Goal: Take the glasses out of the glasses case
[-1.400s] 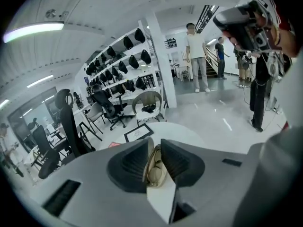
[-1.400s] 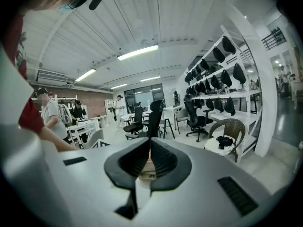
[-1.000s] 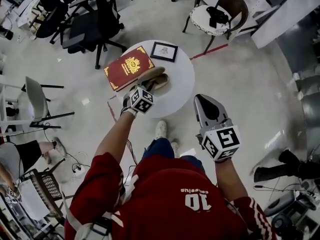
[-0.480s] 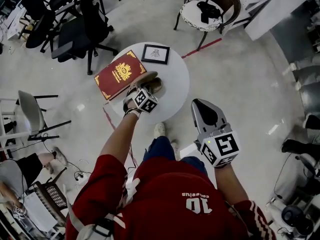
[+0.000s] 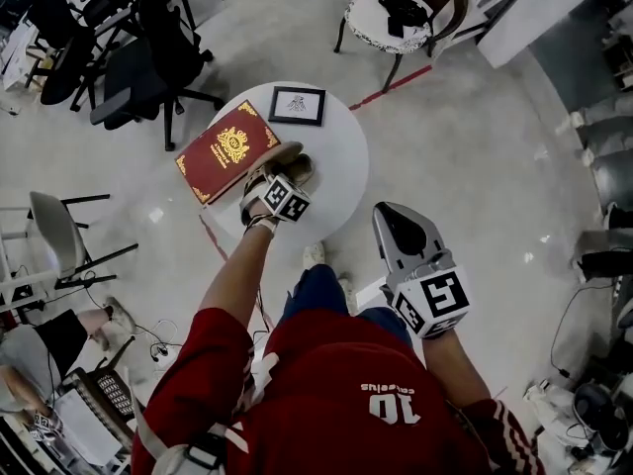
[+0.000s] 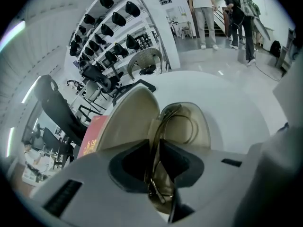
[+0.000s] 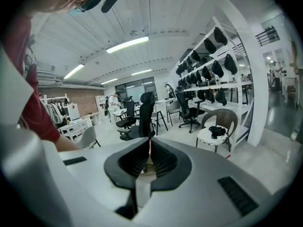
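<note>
A tan glasses case (image 5: 288, 160) lies open on the round white table (image 5: 343, 144), its lid (image 6: 127, 119) raised to the left. In the left gripper view thin metal-framed glasses (image 6: 166, 121) rest in the case's lower shell. My left gripper (image 6: 155, 148) reaches into the case, jaws pinched on the frame; in the head view this left gripper (image 5: 272, 178) sits at the case's near end. My right gripper (image 5: 394, 218) hangs off the table's near right side over the floor, shut with nothing in it; the right gripper view shows the right gripper (image 7: 149, 157) aimed across the room.
A red book (image 5: 226, 150) lies on the table left of the case, and a small black picture frame (image 5: 298, 105) sits at the far edge. Office chairs (image 5: 148, 57) stand to the far left, a wicker chair (image 5: 401, 8) beyond the table.
My left gripper has edged forward onto the near end of the open case. The right gripper has held its place beside the table.
</note>
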The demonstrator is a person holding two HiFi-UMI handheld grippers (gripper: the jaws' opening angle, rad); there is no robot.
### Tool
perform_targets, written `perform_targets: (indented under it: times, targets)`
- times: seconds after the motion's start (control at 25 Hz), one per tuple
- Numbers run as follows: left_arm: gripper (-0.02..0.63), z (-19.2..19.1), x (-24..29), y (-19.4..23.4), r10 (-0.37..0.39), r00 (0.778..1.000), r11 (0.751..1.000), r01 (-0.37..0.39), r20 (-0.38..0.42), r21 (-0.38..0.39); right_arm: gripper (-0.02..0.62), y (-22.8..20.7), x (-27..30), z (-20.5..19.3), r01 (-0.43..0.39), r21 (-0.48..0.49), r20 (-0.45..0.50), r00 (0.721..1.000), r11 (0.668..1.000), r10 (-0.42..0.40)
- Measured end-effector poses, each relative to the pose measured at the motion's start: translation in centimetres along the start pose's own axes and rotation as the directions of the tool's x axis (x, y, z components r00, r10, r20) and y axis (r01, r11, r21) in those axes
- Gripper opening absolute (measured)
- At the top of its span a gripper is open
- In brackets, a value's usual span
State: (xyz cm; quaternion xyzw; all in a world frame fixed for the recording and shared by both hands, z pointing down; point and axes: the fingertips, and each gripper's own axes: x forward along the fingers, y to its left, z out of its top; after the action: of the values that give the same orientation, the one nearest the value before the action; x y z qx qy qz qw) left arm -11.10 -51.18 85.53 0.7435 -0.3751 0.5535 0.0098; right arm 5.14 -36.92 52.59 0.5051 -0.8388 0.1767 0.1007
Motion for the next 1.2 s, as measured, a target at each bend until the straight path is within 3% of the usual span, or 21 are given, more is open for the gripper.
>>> perform_targets:
  times: [0.24, 0.44, 0.76, 1.2]
  targets:
    - [0.023, 0.3, -0.4, 0.0, -0.002, 1.000, 1.000, 0.002, 0.005, 0.026, 0.018, -0.2, 0.0, 0.0, 0.003, 0.015, -0.003, 1.000, 1.000, -0.003]
    - [0.021, 0.1, -0.7, -0.2, -0.011, 1.000, 0.999, 0.010, 0.012, 0.034, 0.018, 0.0, -0.1, -0.4, -0.004, 0.012, -0.004, 1.000, 1.000, 0.004]
    - [0.021, 0.5, -2.3, 0.3, 0.037, 0.999, 0.998, -0.039, 0.040, 0.044, 0.018, 0.9, -1.1, 0.0, -0.016, -0.005, 0.002, 1.000, 1.000, 0.016]
    - [0.020, 2.9, -8.8, 0.5, 0.101, 0.987, 0.995, -0.099, 0.121, -0.029, 0.018, 2.1, -4.4, 1.5, -0.048, -0.029, 0.053, 0.997, 0.998, 0.049]
